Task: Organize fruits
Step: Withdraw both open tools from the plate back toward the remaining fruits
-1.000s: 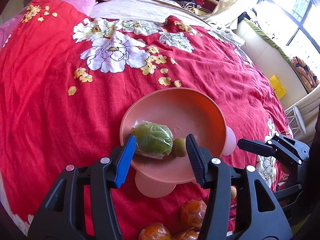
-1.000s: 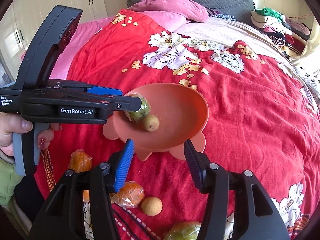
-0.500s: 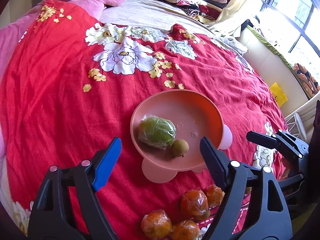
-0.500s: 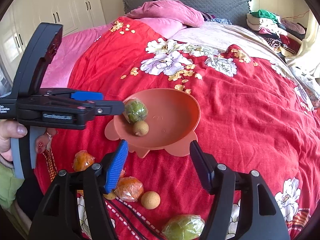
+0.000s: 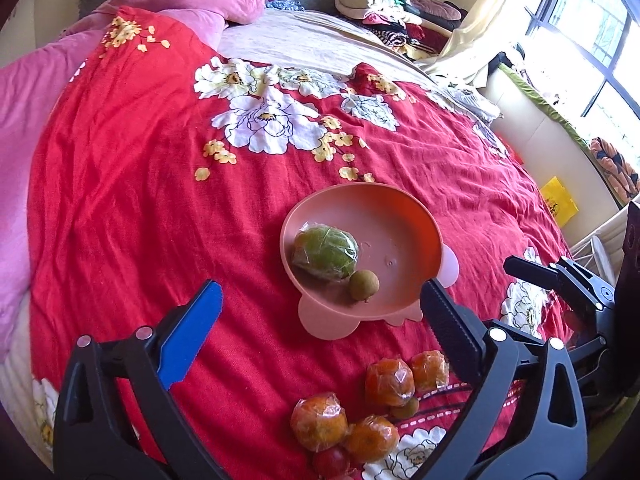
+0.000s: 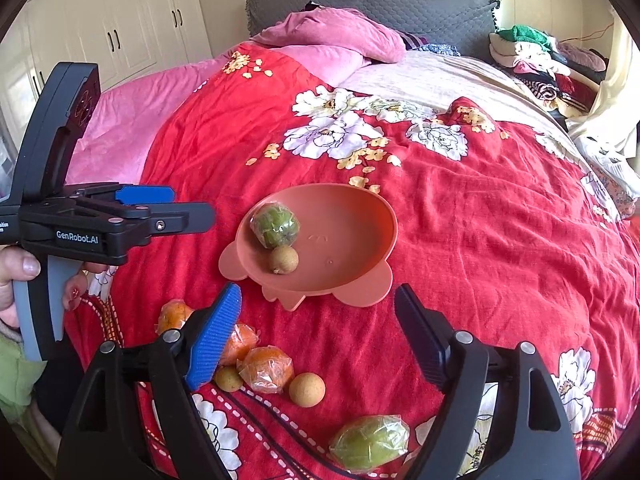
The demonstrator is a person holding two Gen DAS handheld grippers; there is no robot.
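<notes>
Both tools hang spread and empty — left tool (image 5: 320, 316), right tool (image 6: 316, 320) — while the loose oranges (image 6: 266, 368) at 6 o'clock of the bowl (image 6: 352, 216) may slip their slick wrap or roll on the soft bed (image 6: 480, 220).

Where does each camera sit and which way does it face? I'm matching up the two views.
Left wrist: on the left gripper, facing the bowl and window; right gripper at its right edge.
Right wrist: on the right gripper, facing the bowl and headboard; left gripper and hand show.
Shared: bowl, green fruit, oranges.
</notes>
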